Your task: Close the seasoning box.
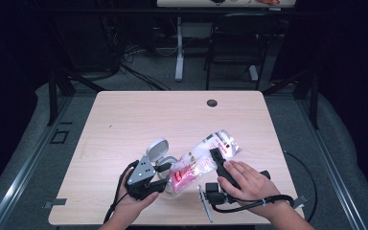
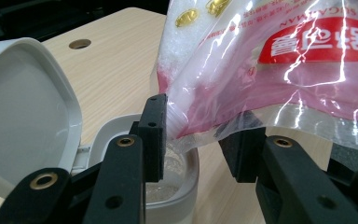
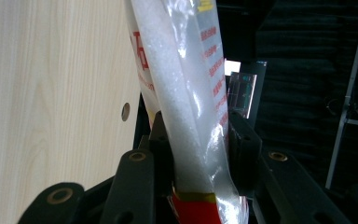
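A clear sugar bag [image 1: 206, 153] with red print hangs tilted over a white container [image 1: 166, 166] whose flip lid [image 1: 157, 149] stands up. My right gripper [image 1: 215, 157] is shut on the bag, and in the right gripper view its pads press both sides of the bag [image 3: 186, 70]. My left gripper [image 1: 164, 176] sits at the container. In the left gripper view the container [image 2: 177, 186] lies between the jaws of my left gripper [image 2: 196, 140], the left pad against it and a gap at the right pad. The bag's corner [image 2: 179, 130] dips into the container's mouth, which holds white grains.
The wooden table [image 1: 124, 120] has a round cable hole [image 1: 212, 103] near its far edge. A thin grey metal piece [image 1: 204, 203] lies near the front edge, beside my right hand. A dark chair [image 1: 239, 43] stands beyond the table.
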A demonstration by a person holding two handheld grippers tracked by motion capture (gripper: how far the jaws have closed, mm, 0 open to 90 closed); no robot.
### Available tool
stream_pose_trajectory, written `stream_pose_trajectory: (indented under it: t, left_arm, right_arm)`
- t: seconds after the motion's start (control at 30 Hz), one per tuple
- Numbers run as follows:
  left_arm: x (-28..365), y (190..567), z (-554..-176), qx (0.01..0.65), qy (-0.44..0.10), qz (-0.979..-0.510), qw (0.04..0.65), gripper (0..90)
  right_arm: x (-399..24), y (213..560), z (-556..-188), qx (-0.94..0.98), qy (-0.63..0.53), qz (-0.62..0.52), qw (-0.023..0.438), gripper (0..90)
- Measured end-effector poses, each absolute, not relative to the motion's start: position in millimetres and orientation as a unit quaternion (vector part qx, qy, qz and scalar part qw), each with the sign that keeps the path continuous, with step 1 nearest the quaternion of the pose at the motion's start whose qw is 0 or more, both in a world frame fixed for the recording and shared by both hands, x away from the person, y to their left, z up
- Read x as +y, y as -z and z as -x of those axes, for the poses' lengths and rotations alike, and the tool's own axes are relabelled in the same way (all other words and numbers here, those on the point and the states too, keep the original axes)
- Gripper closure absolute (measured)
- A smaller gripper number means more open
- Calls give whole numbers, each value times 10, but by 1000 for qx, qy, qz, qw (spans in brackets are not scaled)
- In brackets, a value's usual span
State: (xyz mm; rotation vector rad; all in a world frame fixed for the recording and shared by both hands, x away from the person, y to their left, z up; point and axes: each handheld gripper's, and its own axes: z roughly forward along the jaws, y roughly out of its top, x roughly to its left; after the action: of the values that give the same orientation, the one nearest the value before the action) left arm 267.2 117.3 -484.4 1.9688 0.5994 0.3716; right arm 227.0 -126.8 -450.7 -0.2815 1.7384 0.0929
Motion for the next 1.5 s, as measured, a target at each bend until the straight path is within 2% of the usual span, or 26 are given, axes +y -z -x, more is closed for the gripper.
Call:
stream_pose_trajectory:
  t: [0.33,0.53,1.33,1.5]
  left_arm:
    - [1155,4887,-2697,249,-151,-818,496,647]
    - [1145,4897,-2703,247,-158,-819,494,588]
    - [1119,4895,-2695,232,-191,-821,486,511]
    - [1134,4888,-2701,231,-192,-820,487,529]
  right_arm:
    - [-1265,4498,-2279,764,-34,129,631,683]
    - [-1262,4515,-2278,769,-35,127,626,692]
    - [-1255,4545,-2264,766,-38,127,629,715]
    - [-1246,4537,-2262,766,-38,127,630,718]
